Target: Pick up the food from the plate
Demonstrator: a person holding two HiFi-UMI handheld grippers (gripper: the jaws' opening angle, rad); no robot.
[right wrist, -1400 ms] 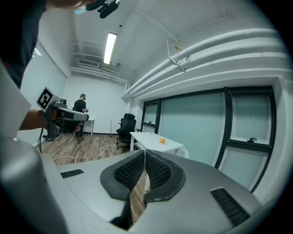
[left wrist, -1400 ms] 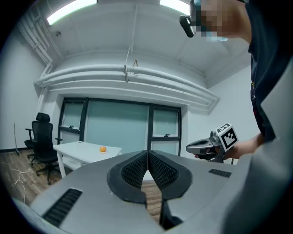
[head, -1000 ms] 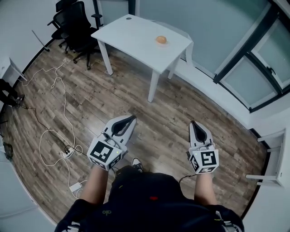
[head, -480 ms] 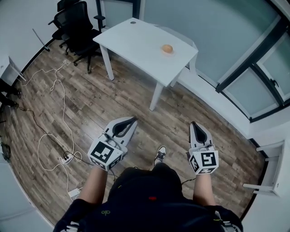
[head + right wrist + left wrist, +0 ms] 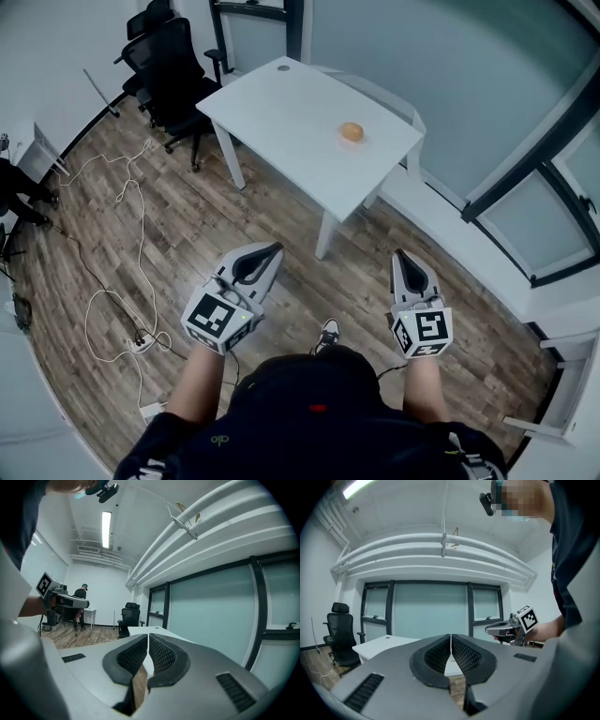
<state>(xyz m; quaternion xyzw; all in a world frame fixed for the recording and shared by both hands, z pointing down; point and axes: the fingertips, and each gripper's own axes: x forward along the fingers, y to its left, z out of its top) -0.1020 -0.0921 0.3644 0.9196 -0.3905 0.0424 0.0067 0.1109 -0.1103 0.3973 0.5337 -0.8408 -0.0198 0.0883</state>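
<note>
Step nearer the food (image 5: 352, 132), upper centre — left gripper (image 5: 270, 251) and right gripper (image 5: 400, 256) (both pressed shut, empty) need spreading.

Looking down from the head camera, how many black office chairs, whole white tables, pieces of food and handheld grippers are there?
Black swivel office chairs: 2
White rectangular tables wholly in view: 1
Round orange pieces of food: 1
Grey handheld grippers, both shut: 2, the left gripper and the right gripper
Total: 6
</note>
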